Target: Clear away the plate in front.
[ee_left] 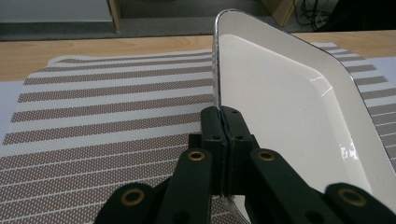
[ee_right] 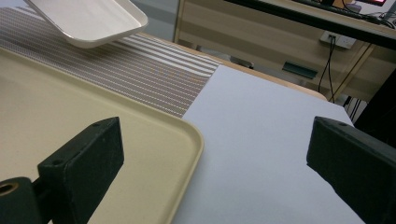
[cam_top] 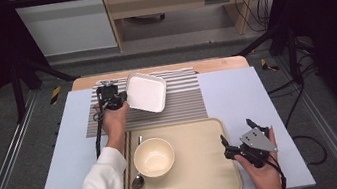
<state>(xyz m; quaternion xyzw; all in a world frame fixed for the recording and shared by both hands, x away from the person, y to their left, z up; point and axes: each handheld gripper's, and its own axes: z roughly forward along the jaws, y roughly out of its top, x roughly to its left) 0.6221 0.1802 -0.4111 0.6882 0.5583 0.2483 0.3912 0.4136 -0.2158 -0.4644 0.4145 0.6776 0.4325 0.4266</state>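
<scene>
high view: the white dish [cam_top: 146, 93] hangs tilted above the striped mat [cam_top: 183, 103] at the far side of the table, its long axis running from the near left toward the far right, hollow face turned up and toward the right. the left gripper [cam_top: 116, 100] has its jaws clamped tight on the dish's left rim; in the left gripper view the thin metal edge stands upright between the pads. nearer the person, a beige tray [cam_top: 202, 163] holds a cream bowl [cam_top: 154, 157] with a spoon [cam_top: 138, 180] beside it. the right gripper [cam_top: 237, 147] sits at the tray's right edge, jaws spread wide and holding nothing.
</scene>
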